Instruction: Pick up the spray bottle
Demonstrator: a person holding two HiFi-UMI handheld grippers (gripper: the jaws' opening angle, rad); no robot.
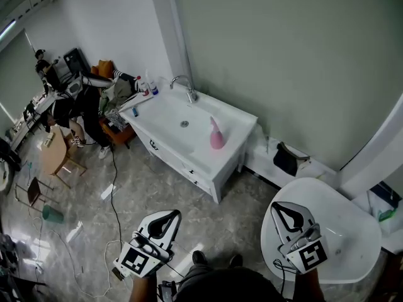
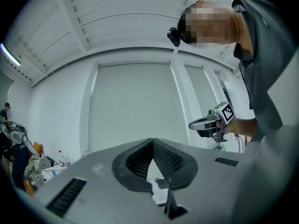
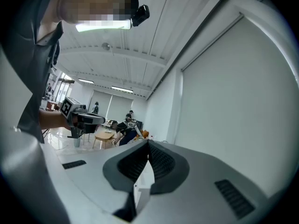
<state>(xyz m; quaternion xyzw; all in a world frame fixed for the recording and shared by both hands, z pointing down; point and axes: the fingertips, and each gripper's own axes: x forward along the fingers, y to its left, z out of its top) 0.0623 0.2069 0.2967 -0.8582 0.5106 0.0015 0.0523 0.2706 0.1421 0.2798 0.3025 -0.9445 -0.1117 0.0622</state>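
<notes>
Holding one claw in each hand, you have two at the bottom of the frame: the left claw [image 1: 169, 216] and the right claw [image 1: 284, 209], each with its jaws pressed together on nothing. One pink spray bottle [image 1: 216, 134] stands upright on the white sink bench [image 1: 236, 119] at frame centre, to the right of its single tap [image 1: 184, 87] and well apart from both claws. The right claw shows against one round white table [image 1: 352, 231].
</notes>
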